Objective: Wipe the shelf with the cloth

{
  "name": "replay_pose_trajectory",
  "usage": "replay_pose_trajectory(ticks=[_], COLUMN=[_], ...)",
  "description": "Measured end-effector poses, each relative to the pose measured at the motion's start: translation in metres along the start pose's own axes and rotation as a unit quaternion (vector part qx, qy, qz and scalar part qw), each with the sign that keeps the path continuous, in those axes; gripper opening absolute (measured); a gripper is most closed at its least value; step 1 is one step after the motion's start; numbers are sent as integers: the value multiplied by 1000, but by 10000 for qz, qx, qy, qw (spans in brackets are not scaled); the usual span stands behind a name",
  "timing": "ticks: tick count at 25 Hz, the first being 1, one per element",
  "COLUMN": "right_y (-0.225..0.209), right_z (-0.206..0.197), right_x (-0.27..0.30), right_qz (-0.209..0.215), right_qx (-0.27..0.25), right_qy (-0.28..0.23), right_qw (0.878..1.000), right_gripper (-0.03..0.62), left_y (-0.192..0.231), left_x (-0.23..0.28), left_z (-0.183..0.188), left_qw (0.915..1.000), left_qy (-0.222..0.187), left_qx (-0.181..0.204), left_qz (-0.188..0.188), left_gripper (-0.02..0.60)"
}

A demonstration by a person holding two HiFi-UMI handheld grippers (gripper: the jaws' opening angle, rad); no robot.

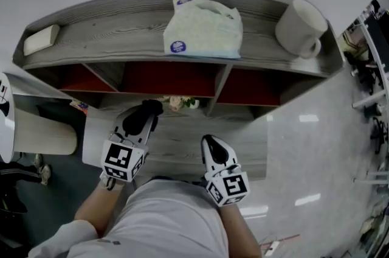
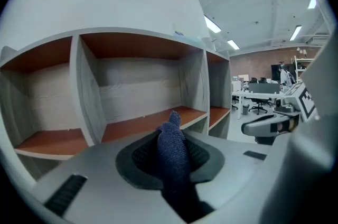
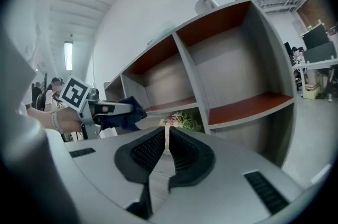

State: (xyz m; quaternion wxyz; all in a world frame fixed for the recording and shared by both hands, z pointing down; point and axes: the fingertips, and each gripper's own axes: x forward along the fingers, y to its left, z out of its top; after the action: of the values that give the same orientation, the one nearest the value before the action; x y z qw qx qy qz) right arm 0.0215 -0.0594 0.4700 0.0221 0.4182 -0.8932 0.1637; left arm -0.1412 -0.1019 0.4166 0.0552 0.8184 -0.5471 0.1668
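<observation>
The shelf (image 1: 115, 31) is a grey wooden unit with three red-lined compartments, and it stands right in front of me. My left gripper (image 1: 148, 113) is shut on a dark blue cloth (image 1: 153, 107), just in front of the middle compartment. In the left gripper view the cloth (image 2: 172, 151) stands pinched between the jaws, with the red compartment floor (image 2: 132, 125) beyond it. To the right and nearer to me, my right gripper (image 1: 209, 141) is shut with nothing in it. In the right gripper view its pads (image 3: 153, 149) meet, and the left gripper (image 3: 108, 108) shows with the cloth (image 3: 129, 112).
On the shelf's top board lie a white block (image 1: 41, 39), a white plastic bag (image 1: 203, 28) and a white mug (image 1: 299, 27). A small bunch of flowers (image 1: 180, 103) sits on the grey lower board (image 1: 182, 147) under the compartments. Office desks and chairs (image 2: 261, 96) stand off to the right.
</observation>
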Motion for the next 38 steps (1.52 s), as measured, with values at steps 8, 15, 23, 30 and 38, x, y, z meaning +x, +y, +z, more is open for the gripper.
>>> replay_pose_trajectory(ticks=[8,15,23,30,38], right_y=[27,44,57,58,50], right_z=[10,9,-1,-2,-2], right_x=[34,53,61,61,58], right_qz=[526,819,951,990,842], right_qx=[-182,-266,-608,-604,-563], right_qy=[56,167,441,467,473], right_qw=[9984,9961,9926,9921,9937], right_gripper=[32,32,32,32,32], left_y=[27,41,45,49,44], left_x=[-38,-59,-60,-49,-37], left_z=[-40,-71,-85,-83,-77], left_qw=[9984,9955,9951,9963,9971], left_qy=[-10,101,94,117,81], left_qx=[-439,-719,-803,-668,-684], left_qz=[363,611,570,521,339], left_gripper=[78,78,78,78,78])
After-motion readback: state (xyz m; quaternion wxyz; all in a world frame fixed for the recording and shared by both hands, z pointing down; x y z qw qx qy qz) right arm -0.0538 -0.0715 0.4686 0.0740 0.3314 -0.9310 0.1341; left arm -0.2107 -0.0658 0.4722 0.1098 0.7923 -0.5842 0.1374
